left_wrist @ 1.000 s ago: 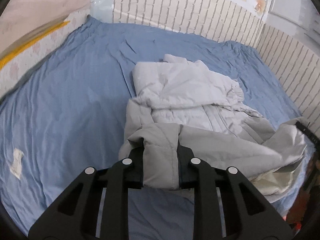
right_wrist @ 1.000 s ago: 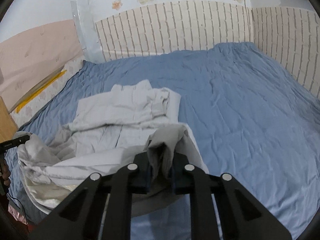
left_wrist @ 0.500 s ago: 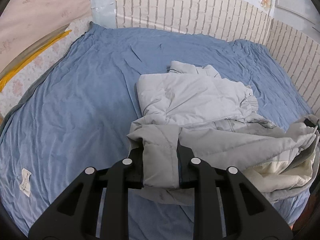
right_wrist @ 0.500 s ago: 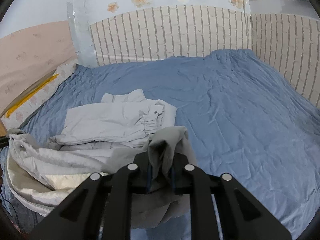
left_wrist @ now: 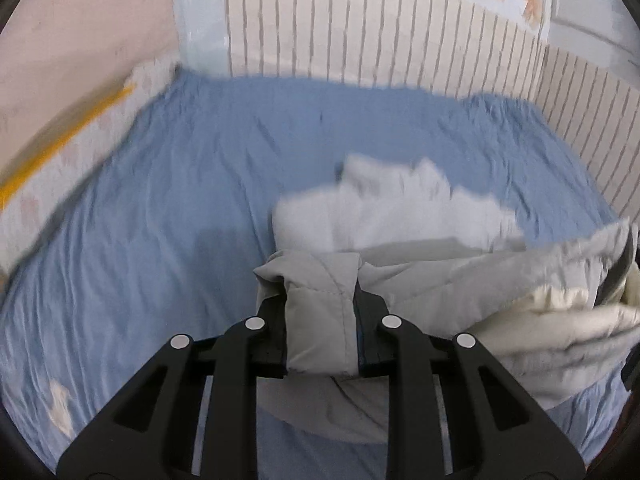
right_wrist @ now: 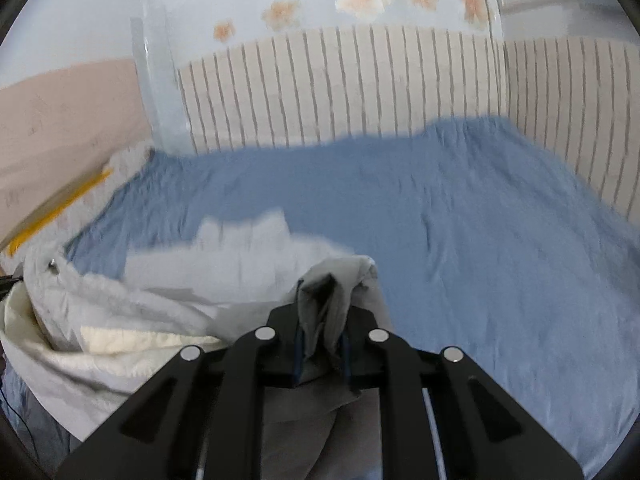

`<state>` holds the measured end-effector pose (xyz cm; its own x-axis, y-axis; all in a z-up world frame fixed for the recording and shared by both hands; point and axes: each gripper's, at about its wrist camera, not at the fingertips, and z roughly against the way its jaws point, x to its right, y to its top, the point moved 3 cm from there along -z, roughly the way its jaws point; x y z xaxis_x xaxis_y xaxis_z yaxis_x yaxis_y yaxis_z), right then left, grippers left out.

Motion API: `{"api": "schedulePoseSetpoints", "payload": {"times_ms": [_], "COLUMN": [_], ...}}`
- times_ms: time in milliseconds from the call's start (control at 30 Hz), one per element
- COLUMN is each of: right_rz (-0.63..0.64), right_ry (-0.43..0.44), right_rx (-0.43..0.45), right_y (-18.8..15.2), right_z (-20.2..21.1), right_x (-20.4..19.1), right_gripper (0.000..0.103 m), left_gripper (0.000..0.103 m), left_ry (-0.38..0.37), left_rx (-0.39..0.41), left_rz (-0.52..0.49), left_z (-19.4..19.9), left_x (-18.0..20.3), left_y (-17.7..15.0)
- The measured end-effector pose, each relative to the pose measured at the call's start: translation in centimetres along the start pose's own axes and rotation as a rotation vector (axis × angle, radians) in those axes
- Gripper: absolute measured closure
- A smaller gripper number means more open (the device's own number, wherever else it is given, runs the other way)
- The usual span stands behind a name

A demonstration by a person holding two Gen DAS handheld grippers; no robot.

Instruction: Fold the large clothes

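A light grey padded jacket [left_wrist: 400, 216] lies partly folded on the blue bed sheet [left_wrist: 160, 208]. Its near hem is lifted off the bed and stretched between both grippers, with the cream lining [left_wrist: 560, 320] showing underneath. My left gripper [left_wrist: 322, 320] is shut on the jacket's left hem corner, a thick fold of grey fabric filling its jaws. My right gripper [right_wrist: 322, 332] is shut on the other hem corner of the jacket [right_wrist: 168, 304], a bunched grey fold between its pads. Both views are blurred by motion.
The blue sheet [right_wrist: 460, 240] covers the whole bed. A brick-pattern wall panel [left_wrist: 380, 52] borders the far and right sides, and a pink board with a yellow strip [left_wrist: 60, 140] runs along the left. A small white patch [left_wrist: 60, 400] marks the sheet at near left.
Both grippers have risen and carried the lifted hem forward over the folded upper part of the jacket. The views have tilted up toward the far wall, and the grips are unchanged.
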<state>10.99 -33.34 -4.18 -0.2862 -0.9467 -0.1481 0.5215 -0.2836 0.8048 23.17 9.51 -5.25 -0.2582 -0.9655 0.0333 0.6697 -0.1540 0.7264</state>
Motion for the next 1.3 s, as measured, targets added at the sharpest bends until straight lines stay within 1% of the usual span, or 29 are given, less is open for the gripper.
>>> {"api": "schedulePoseSetpoints", "payload": {"times_ms": [67, 100, 133, 233, 300, 333, 367, 400, 467, 533, 600, 700, 767, 833, 933, 967, 1000, 1033, 1067, 1100, 1167, 1200, 1267, 1300], "right_rz": [0.032, 0.050, 0.057, 0.094, 0.112, 0.114, 0.114, 0.116, 0.130, 0.140, 0.117, 0.095, 0.109, 0.105, 0.051, 0.008, -0.036, -0.083, -0.114, -0.139, -0.135, -0.120, -0.092, -0.077], "right_ry": [-0.005, -0.008, -0.011, -0.031, -0.044, -0.049, -0.057, -0.063, -0.079, -0.090, -0.079, -0.060, -0.068, -0.064, -0.031, -0.002, 0.031, 0.073, 0.095, 0.096, 0.096, 0.083, 0.050, 0.031], "right_rx": [0.081, 0.114, 0.129, 0.193, 0.210, 0.214, 0.204, 0.191, 0.129, 0.059, -0.014, -0.046, -0.050, -0.044, -0.085, -0.105, -0.118, -0.127, -0.128, -0.111, -0.062, -0.049, -0.037, -0.036], "right_y": [4.0, 6.3, 7.5, 12.7, 14.4, 14.8, 14.9, 14.8, 13.3, 11.2, 9.1, 7.7, 7.7, 7.8, 8.1, 8.1, 8.3, 8.6, 8.8, 9.1, 9.7, 10.0, 10.0, 9.7], "right_z": [-0.2, -0.6, -0.9, -2.8, -3.9, -4.4, -5.7, -6.4, -9.4, -12.2, -14.7, -15.6, -15.5, -15.2, -15.4, -15.3, -15.0, -14.7, -14.4, -13.7, -12.1, -11.3, -10.3, -9.9], "right_x": [-0.7, -1.0, -1.2, -2.1, -2.5, -2.6, -2.7, -2.7, -2.8, -2.5, -1.8, -1.3, -1.5, -1.5, -0.8, -0.3, 0.1, 0.6, 0.9, 1.3, 1.5, 1.6, 1.7, 1.8], "right_gripper": [0.089, 0.090, 0.090, 0.090, 0.090, 0.090, 0.090, 0.090, 0.090, 0.090, 0.089, 0.089, 0.089, 0.087, 0.077, 0.071, 0.061, 0.050, 0.026, 0.014, 0.014, 0.012, 0.011, 0.010], "left_gripper": [0.081, 0.081, 0.081, 0.081, 0.081, 0.081, 0.081, 0.081, 0.081, 0.080, 0.080, 0.080, 0.079, 0.077, 0.073, 0.071, 0.070, 0.067, 0.065, 0.063, 0.054, 0.052, 0.041, 0.038], "left_ry": [0.005, 0.012, 0.023, 0.067, 0.075, 0.077, 0.079, 0.081, 0.081, 0.080, 0.079, 0.093, 0.112, 0.121, 0.100, 0.085, 0.062, 0.044, 0.022, 0.000, -0.025, -0.029, -0.047, -0.062], "left_rx": [0.059, 0.098, 0.123, 0.199, 0.223, 0.226, 0.218, 0.189, 0.131, 0.057, -0.003, -0.033, -0.030, -0.036, -0.065, -0.077, -0.092, -0.101, -0.107, -0.112, -0.119, -0.120, -0.122, -0.124], "left_rz": [-0.016, -0.031, -0.041, -0.059, -0.059, -0.054, -0.047, -0.037, -0.027, -0.024, -0.021, -0.030, -0.050, -0.071, -0.062, -0.049, -0.027, -0.011, 0.005, 0.018, 0.025, 0.026, 0.033, 0.042], "left_z": [0.6, 0.8, 0.9, 0.7, 0.1, -0.9, -1.9, -3.7, -6.7, -10.4, -13.2, -14.6, -14.7, -14.7, -14.5, -14.4, -14.0, -13.8, -13.4, -13.0, -12.0, -11.8, -11.3, -10.9], "left_x": [0.1, 0.3, 0.4, 0.5, 0.5, 0.3, 0.2, 0.1, -0.2, -0.5, -0.8, -0.6, -0.2, 0.2, -0.1, -0.2, -0.6, -0.9, -1.1, -1.4, -1.9, -2.1, -2.4, -2.8], "left_y": [3.1, 5.3, 6.8, 11.3, 12.7, 13.1, 13.2, 12.9, 12.1, 10.6, 9.2, 8.2, 7.9, 7.7, 7.7, 7.8, 8.1, 8.1, 8.1, 8.2, 8.0, 7.8, 7.5, 7.2]}}
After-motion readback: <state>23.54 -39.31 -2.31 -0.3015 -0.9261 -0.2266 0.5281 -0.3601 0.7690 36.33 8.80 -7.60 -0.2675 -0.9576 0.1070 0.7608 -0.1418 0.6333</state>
